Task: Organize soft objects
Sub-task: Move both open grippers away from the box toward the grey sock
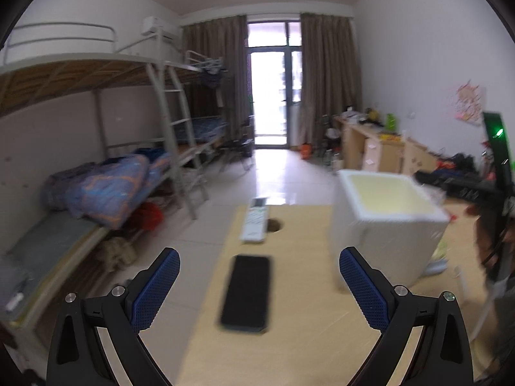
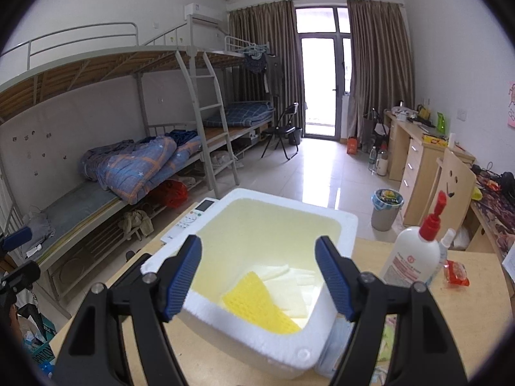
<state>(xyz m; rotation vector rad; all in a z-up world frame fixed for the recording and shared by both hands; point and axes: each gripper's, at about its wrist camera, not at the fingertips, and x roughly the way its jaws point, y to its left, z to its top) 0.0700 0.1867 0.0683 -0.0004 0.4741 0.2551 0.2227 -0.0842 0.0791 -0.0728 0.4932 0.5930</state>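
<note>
A white foam box (image 2: pixel 289 204) stands on the wooden table (image 2: pixel 466 315). At its bottom lie a yellow waffle-textured sponge cloth (image 2: pixel 257 305) and a few pale white sheets (image 2: pixel 289 289). My right gripper (image 2: pixel 258 238) hovers over the box's near side, open, with nothing between its blue pads. In the left wrist view the same box (image 1: pixel 386 225) stands to the right, its inside hidden. My left gripper (image 1: pixel 259 252) is open and empty above the table's left part. Pale soft cloths (image 1: pixel 441 254) lie beside the box at its right.
A black phone (image 1: pixel 248 292) lies flat on the table below my left gripper. A white remote (image 1: pixel 256 222) and a round cable hole (image 1: pixel 273 225) are beyond it. A white pump bottle with a red top (image 2: pixel 412 257) and a red packet (image 2: pixel 457 271) stand right of the box.
</note>
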